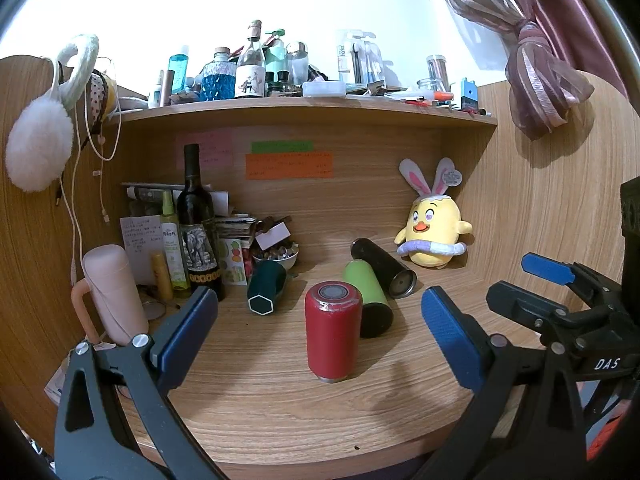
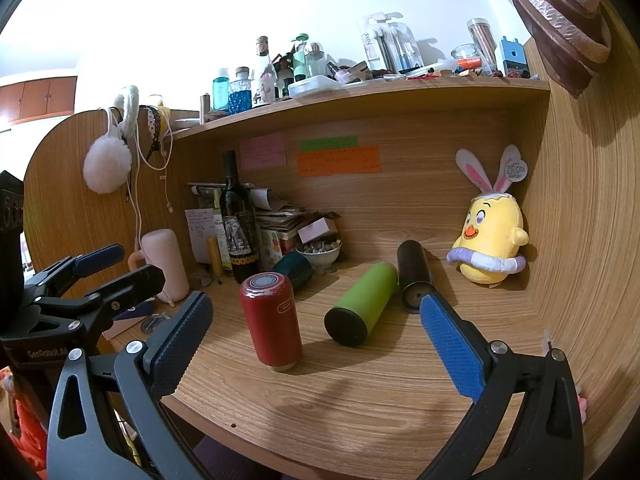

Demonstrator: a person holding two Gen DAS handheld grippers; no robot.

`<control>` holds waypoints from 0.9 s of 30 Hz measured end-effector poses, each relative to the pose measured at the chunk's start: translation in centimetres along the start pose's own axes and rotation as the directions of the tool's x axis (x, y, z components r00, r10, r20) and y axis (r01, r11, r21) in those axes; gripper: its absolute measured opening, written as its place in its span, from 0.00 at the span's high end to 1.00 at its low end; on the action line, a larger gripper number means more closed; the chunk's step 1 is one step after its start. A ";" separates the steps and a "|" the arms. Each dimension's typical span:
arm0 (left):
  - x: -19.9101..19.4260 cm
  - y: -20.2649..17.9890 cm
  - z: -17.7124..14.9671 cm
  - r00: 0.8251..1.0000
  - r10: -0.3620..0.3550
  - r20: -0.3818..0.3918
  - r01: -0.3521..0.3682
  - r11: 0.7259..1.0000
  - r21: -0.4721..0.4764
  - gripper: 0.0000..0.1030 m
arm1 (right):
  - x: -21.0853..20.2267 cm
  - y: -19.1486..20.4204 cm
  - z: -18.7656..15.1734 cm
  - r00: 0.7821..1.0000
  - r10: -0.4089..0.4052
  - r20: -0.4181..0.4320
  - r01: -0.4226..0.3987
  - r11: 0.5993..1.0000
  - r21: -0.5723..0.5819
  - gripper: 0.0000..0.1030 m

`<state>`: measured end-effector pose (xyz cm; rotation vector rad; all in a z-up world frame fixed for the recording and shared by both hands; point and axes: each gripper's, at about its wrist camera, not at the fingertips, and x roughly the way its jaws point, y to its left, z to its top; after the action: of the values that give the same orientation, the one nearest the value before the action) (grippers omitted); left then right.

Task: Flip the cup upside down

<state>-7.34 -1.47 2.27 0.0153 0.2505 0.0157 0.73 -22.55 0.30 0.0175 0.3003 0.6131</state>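
Red cup (image 1: 333, 330) stands upright mid-counter (image 1: 280, 400), dead ahead of left gripper (image 1: 320, 326) (nearer; both jaws open, empty).

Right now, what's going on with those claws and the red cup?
Left gripper and right gripper open, empty. Red cup stands alone on desk. Green bottle lies just behind it.

Upright cup (image 1: 333, 330) stands before two lying bottles (image 1: 368, 304) (plush toy (image 1: 432, 232) behind).
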 end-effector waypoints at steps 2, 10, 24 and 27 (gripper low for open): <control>0.0 0.0 0.0 1.000 0.001 0.001 -0.001 1.000 0.001 0.00 | 0.0 0.0 0.0 1.000 0.002 0.000 -0.002 1.000 0.001 0.00; 0.0 0.0 0.0 1.000 0.000 0.001 0.000 1.000 -0.001 0.00 | 0.0 0.0 0.0 1.000 0.001 0.000 -0.001 1.000 0.000 0.00; 0.1 -0.3 -0.3 1.000 -0.003 -0.007 0.003 1.000 -0.017 0.00 | 0.0 0.0 0.0 1.000 0.003 0.001 -0.003 1.000 -0.002 0.00; 0.2 -0.2 -0.2 1.000 -0.002 -0.006 0.002 1.000 -0.016 0.00 | 0.0 0.0 -0.1 1.000 0.003 0.001 -0.003 1.000 -0.002 0.00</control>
<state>-7.24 -1.64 2.02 -0.0006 0.2562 0.0155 0.67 -22.54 0.26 0.0164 0.2983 0.6162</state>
